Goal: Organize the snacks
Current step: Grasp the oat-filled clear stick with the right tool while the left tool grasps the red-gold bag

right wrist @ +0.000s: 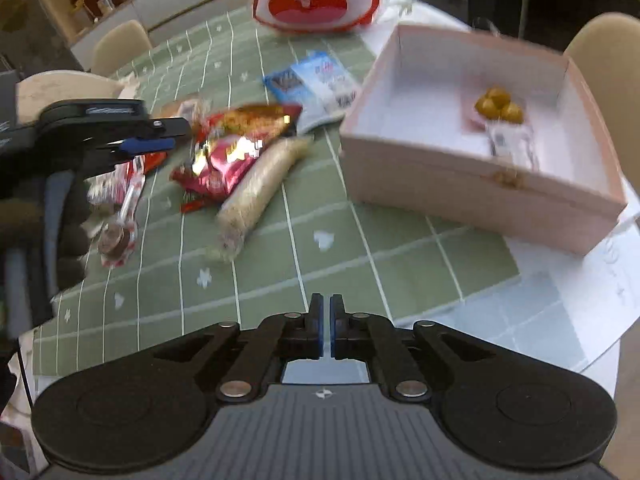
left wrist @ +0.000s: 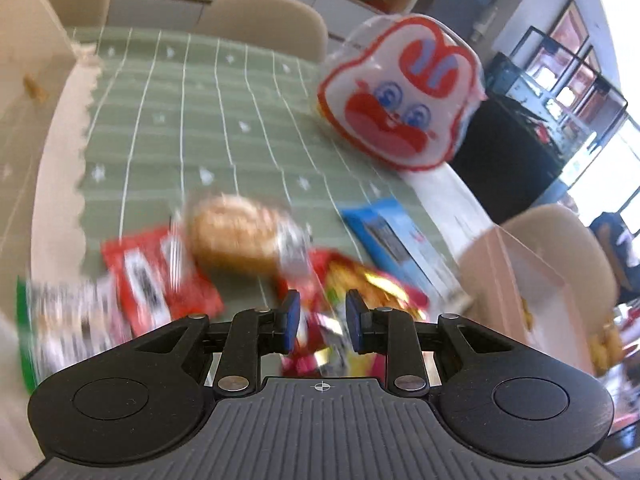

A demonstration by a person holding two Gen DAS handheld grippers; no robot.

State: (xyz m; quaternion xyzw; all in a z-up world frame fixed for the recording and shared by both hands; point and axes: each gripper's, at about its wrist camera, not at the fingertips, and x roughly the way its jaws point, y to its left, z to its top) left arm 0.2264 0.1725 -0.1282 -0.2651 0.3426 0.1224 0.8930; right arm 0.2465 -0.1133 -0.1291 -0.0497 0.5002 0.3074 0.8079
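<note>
Green checked tablecloth (right wrist: 360, 248) across the table, with white lines and small white flowers. Snacks in a loose heap near its middle: a red and gold crinkly bag (right wrist: 236, 144), a long pale wrapped roll (right wrist: 256, 188) lying just beside and partly under it, a blue and white packet (right wrist: 316, 84) a little beyond, and a small red and white wrapper (right wrist: 120, 208) off to the left.

Pink box (right wrist: 480, 152) open on the right side of the cloth, well apart from the heap. Inside, near the back wall, one packet with golden round pieces (right wrist: 498, 106) showing. Small gold clasp on the front wall.

White pouch with a red cartoon rabbit face (left wrist: 400, 92) upright at the far end of the table.

Left gripper (left wrist: 322, 316) low over the heap, blue pads apart, the red and gold bag (left wrist: 360, 280) showing in the gap between them; contact not clear through the blur. Round brown bun in clear wrap (left wrist: 240, 232) just ahead, a red packet (left wrist: 156, 276) to its left, the blue packet (left wrist: 384, 232) to the right.

Right gripper (right wrist: 326, 324) nearer the table edge over bare cloth, pads almost together with only a thin slit, nothing between them.

Beige chairs (left wrist: 272, 20) around the far side.
</note>
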